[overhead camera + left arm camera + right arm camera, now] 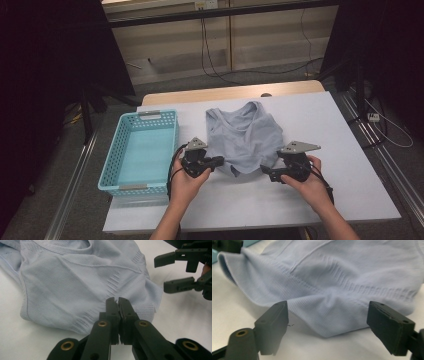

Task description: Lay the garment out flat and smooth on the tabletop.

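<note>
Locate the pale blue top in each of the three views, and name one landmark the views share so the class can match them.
High view: the pale blue top lies mid-table, right of the basket.
Left gripper view: it covers the upper left and centre.
Right gripper view: it spans the top.
Shared landmark: its ribbed hem.

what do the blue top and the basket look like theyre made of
Top: soft matte knit fabric, probably a stretchy synthetic blend; fine ribbing along the hem and knitted-in textured bands show.
Basket: rigid moulded plastic, pale turquoise, by the regular grid of holes in its walls.
</note>
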